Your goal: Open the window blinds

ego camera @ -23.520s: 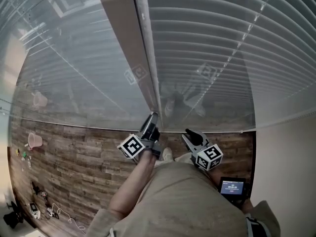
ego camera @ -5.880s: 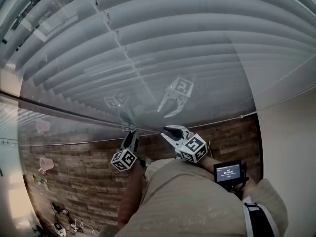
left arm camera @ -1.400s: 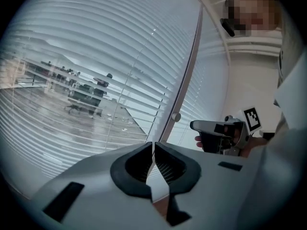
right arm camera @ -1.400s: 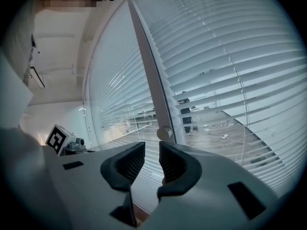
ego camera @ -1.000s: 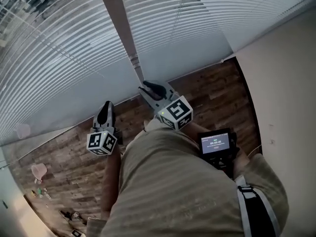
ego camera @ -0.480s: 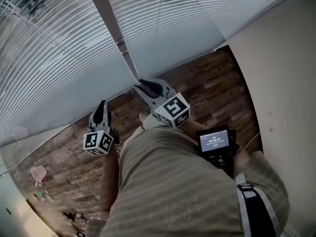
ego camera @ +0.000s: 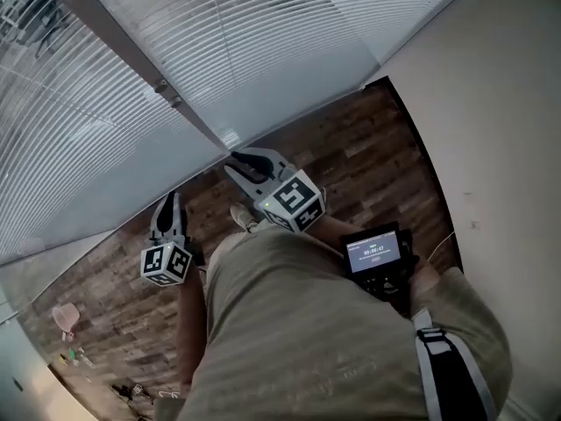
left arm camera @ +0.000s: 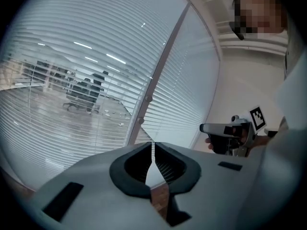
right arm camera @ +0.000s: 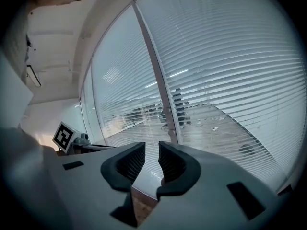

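While two blinds (ego camera: 70, 147) (ego camera: 280, 42) hang, two claws (ego camera: 166, 205) (ego camera: 238, 160) empty

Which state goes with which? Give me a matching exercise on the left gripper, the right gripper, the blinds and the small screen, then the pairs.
Things:
1. left gripper
2. right gripper
3. blinds
4. small screen

States:
A. lit up
B. jaws together, nothing between them
C. slats tilted, see-through
D. jaws slightly apart, nothing between them

Pairs: 1-B, 2-D, 3-C, 4-A
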Demonstrator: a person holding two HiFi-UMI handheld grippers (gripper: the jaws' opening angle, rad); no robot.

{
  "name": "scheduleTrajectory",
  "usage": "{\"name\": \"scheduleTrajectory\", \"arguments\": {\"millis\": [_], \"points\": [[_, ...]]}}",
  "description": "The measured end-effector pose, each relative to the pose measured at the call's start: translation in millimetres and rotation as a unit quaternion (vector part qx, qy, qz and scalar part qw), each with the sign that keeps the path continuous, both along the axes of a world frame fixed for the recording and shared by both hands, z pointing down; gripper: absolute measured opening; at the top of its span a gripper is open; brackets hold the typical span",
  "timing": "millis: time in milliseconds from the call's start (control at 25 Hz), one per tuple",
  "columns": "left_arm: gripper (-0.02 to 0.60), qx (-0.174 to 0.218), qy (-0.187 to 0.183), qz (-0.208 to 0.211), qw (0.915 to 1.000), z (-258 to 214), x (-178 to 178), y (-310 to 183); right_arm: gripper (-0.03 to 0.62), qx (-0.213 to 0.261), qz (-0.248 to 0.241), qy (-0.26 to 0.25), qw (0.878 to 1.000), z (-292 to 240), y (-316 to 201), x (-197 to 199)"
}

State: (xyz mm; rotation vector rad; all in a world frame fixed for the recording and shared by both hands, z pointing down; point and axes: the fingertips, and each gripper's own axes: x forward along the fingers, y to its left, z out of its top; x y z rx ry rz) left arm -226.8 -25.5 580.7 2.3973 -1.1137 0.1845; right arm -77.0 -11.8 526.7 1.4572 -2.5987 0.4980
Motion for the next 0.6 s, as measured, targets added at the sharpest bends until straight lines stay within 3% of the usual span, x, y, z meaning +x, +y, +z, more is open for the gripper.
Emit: {"name": "scheduleTrajectory", "arguments": {"millis": [200, 440, 600], "points": [[0.017, 0.01, 0.003, -0.008, 0.9999, -17.3, 65.3, 48.2, 0.061, -0.022, 0.003, -0.021, 1.0, -9.0, 58.3, 67.0], [0.017, 0.012, 0.012, -0.01, 0.9998, -9.8, 137.6, 125.6, 0.049, -0.046, -0.009, -0.044, 0.998, 9.6, 134.1, 120.3], [0.017, 0.009, 0.01, -0.019, 0.9997, -10.2, 156.8, 172.0, 0.048, -0.063, -0.023, -0.05, 0.997, 14.1, 174.6, 140.1]]}}
